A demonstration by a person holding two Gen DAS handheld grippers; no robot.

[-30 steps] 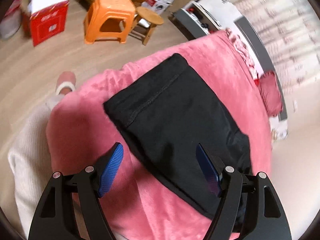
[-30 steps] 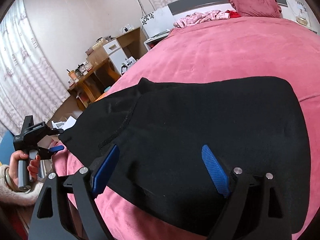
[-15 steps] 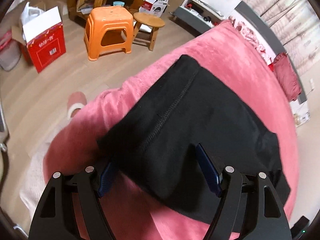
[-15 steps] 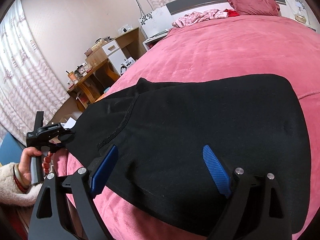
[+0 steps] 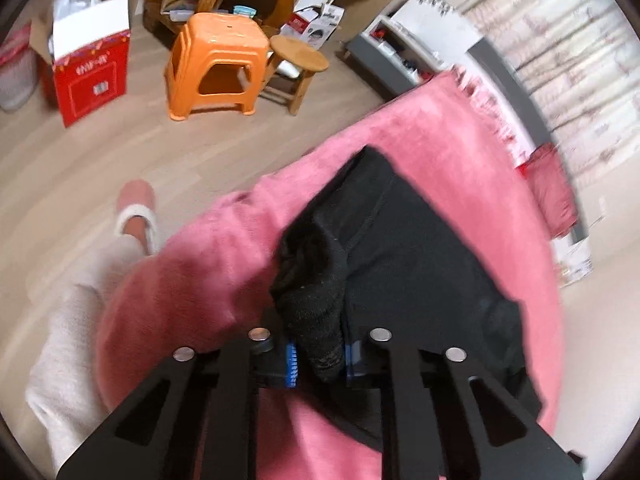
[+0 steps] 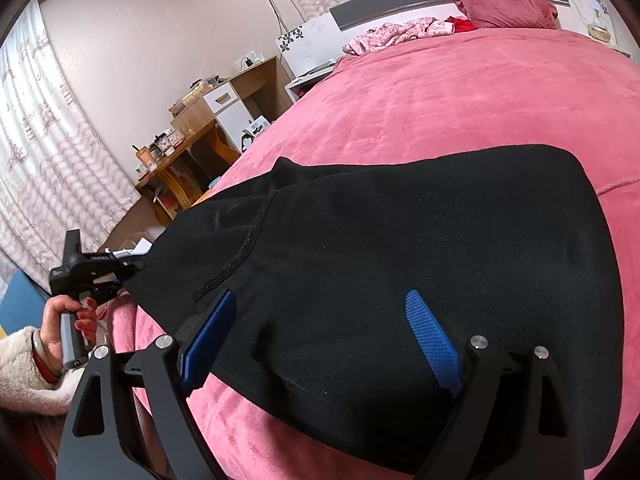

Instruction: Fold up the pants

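**Inspector:** Since the earlier frame, the left gripper (image 5: 318,354) has been brought onto the pants (image 6: 400,260); its jaws are closing, black fabric bunched between the pads.

**Clerk:** And the right gripper (image 6: 324,340)?

**Inspector:** Spread above the cloth, nothing pinched. The pants are spread on the pink bed (image 6: 460,92); judged soft, light, best taken at edges. The layers underneath are hidden.

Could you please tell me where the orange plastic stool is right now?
In the left wrist view, the orange plastic stool stands on the floor at upper left, beside the round wooden stool, beyond the pink bed.
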